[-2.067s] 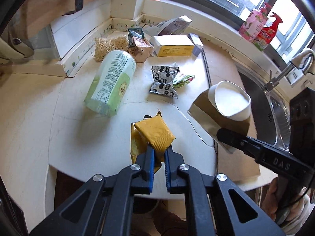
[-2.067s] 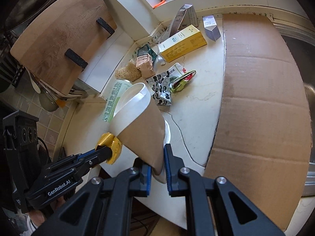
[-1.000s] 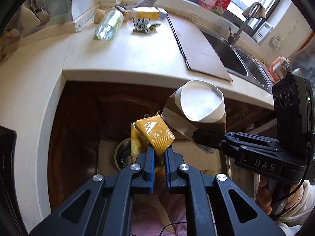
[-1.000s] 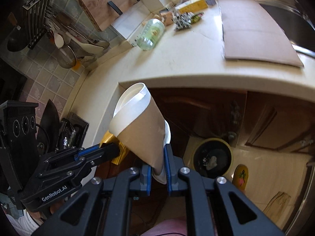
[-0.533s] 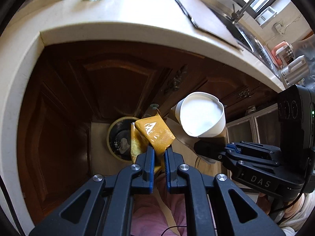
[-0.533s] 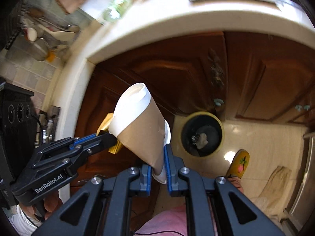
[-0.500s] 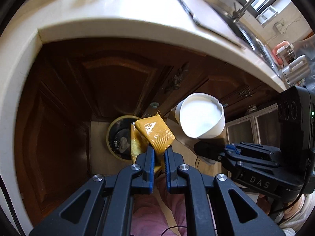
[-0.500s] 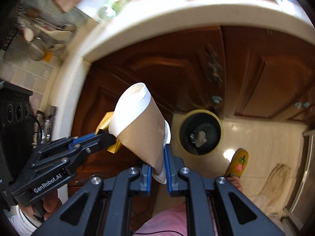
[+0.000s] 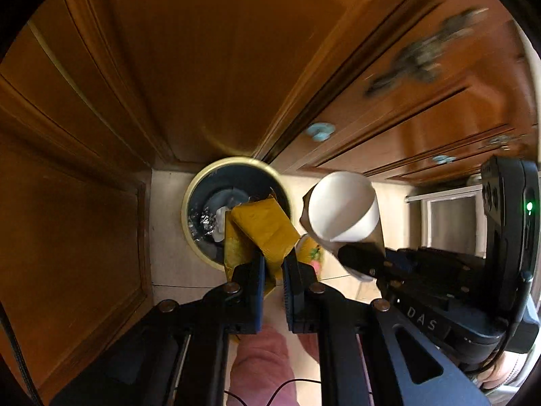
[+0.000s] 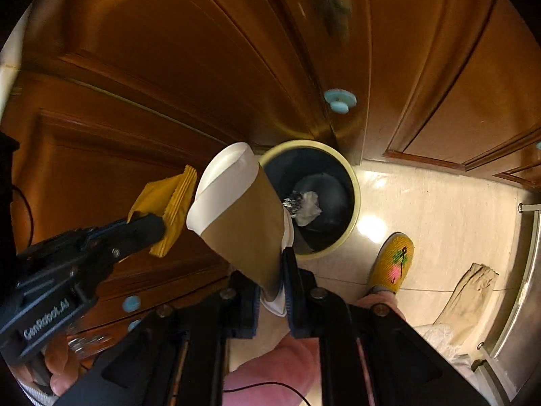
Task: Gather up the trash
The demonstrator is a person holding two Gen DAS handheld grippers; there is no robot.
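Note:
My left gripper [image 9: 273, 264] is shut on a crumpled yellow wrapper [image 9: 262, 228] and holds it above the near rim of a round bin [image 9: 199, 253] with a yellow rim on the floor. My right gripper [image 10: 273, 277] is shut on a brown paper cup [image 10: 243, 216] with a white inside, held tilted over the left edge of the same bin [image 10: 355, 203]. The cup also shows in the left wrist view [image 9: 341, 206], and the wrapper in the right wrist view [image 10: 169, 203]. Foil and white paper [image 10: 304, 204] lie in the bin.
Brown wooden cabinet doors [image 9: 219, 67] with pale blue knobs [image 10: 339, 101] stand right behind the bin. The floor is pale tile [image 10: 439, 209]. A yellow slipper [image 10: 394, 260] is on the floor right of the bin. A steel appliance edge [image 10: 520, 304] is at the far right.
Both grippers have dropped below the counter and closer to the bin, still holding the wrapper and the cup. The counter is out of view now and the bin looks larger.

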